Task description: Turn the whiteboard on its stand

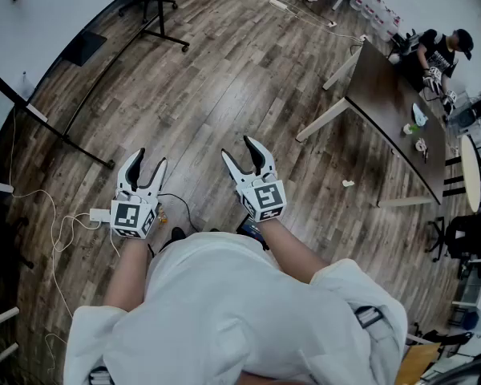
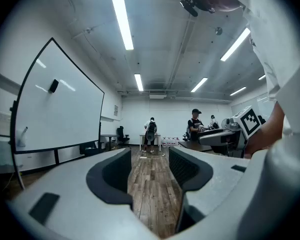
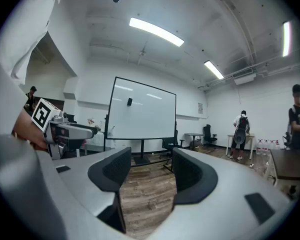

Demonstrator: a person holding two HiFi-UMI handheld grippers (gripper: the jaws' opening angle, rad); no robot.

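The whiteboard [image 1: 56, 14] stands on its black wheeled stand [image 1: 156, 26] at the far left, a step or two ahead of me. It shows as a big white panel [image 2: 60, 109] in the left gripper view and faces the camera [image 3: 142, 114] in the right gripper view, with a small dark eraser stuck high on it. My left gripper [image 1: 150, 159] and right gripper [image 1: 237, 147] hang side by side over the wood floor, well short of the board. Both are open, and only floor shows between the left jaws [image 2: 149, 154] and the right jaws [image 3: 151, 156].
A long dark table [image 1: 393, 103] stands at the right with a person [image 1: 441, 54] at its far end. White cables [image 1: 56, 231] and a power strip lie on the floor by my left foot. A stand leg [image 1: 64, 139] reaches out at the left. Other people [image 2: 151, 134] stand at the room's far end.
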